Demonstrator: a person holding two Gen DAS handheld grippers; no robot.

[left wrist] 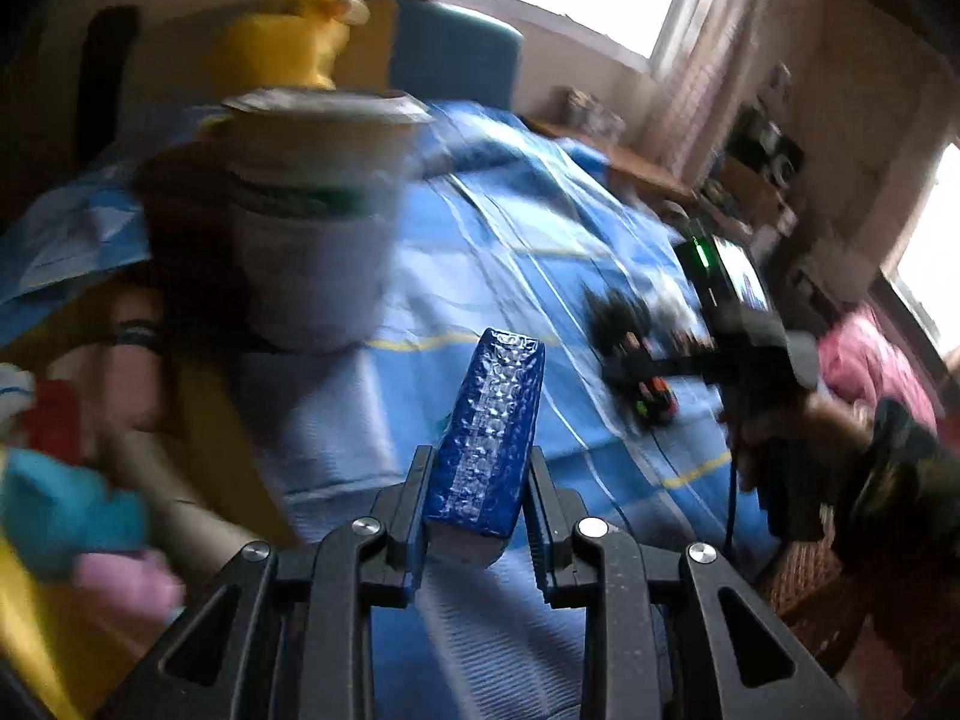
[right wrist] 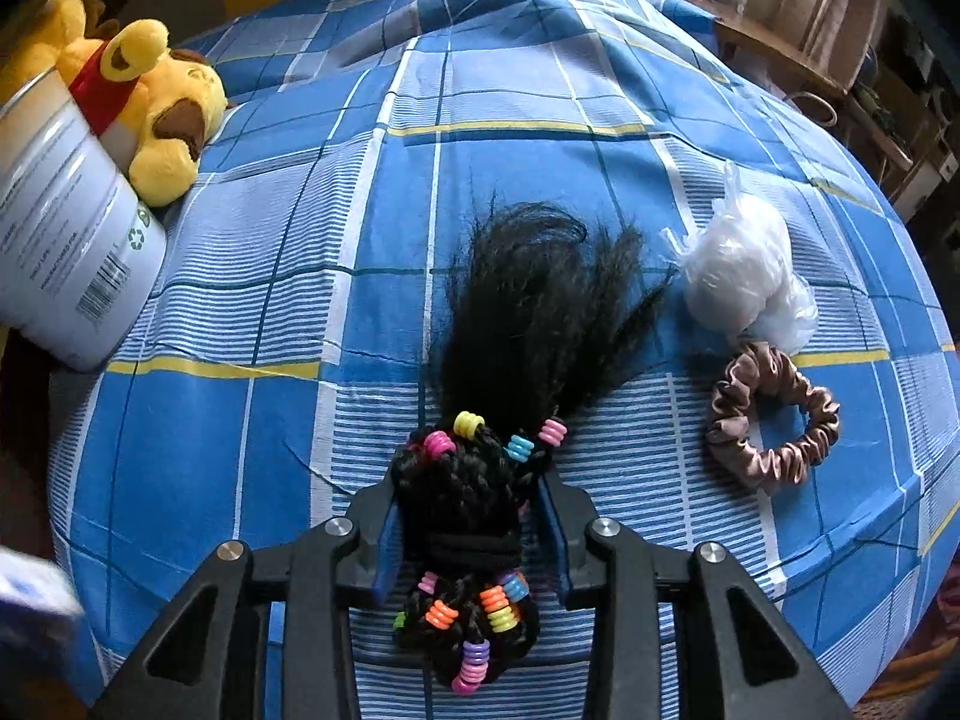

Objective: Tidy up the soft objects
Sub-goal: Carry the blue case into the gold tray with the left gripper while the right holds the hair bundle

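My left gripper (left wrist: 477, 468) is shut on a blue, shiny, dimpled packet (left wrist: 498, 408), held above the bed. My right gripper (right wrist: 471, 510) points down at the bed, its pads pressed on the braided part of a black hairpiece (right wrist: 528, 300) strung with coloured beads. Its loose hair fans out on the cover. The left wrist view shows that hairpiece (left wrist: 630, 336) blurred at the right, under the right gripper. A brown scrunchie (right wrist: 774, 426) and a white plastic bundle (right wrist: 738, 276) lie to the right of the hairpiece. A yellow plush bear (right wrist: 156, 96) lies at the far left.
A blue checked bed cover (right wrist: 300, 240) lies under everything. A tall white can (right wrist: 66, 240) stands in front of the bear, and it looms close in the left wrist view (left wrist: 318, 210). Blurred coloured soft items (left wrist: 60, 510) sit at the left. Wooden furniture (right wrist: 780, 48) lines the far right.
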